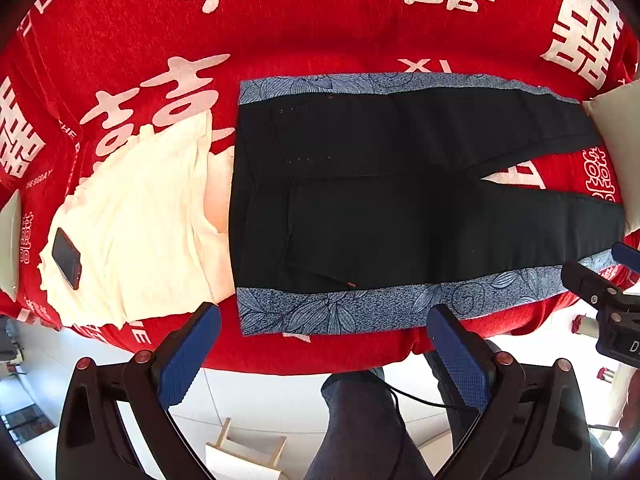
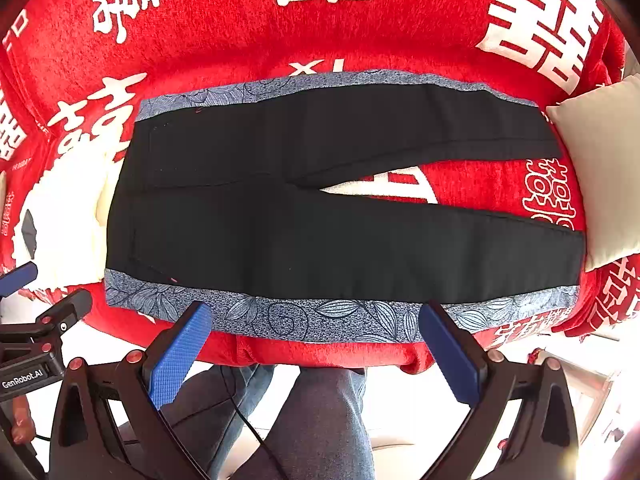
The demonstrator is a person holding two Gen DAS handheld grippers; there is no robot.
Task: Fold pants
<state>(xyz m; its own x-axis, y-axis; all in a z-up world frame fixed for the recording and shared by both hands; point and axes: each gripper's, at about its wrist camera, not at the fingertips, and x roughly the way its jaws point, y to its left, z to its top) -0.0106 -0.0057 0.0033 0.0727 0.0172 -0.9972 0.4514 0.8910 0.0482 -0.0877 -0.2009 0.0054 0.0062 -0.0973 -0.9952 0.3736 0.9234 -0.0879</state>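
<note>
Black pants [image 1: 380, 196] with blue floral side stripes lie flat on a red bed cover [image 1: 280, 32], waistband to the left, legs spread to the right. They also show in the right wrist view [image 2: 320, 208]. My left gripper [image 1: 324, 316] is open and empty, hovering over the near stripe close to the waist. My right gripper [image 2: 316, 316] is open and empty, over the near stripe [image 2: 320, 316] of the near leg. Nothing is held.
A white garment [image 1: 148, 220] lies left of the waistband with a dark phone [image 1: 67, 258] on it. A pale cushion [image 2: 600, 168] sits at the leg ends. The bed's front edge and the person's legs [image 2: 320, 420] are below the grippers.
</note>
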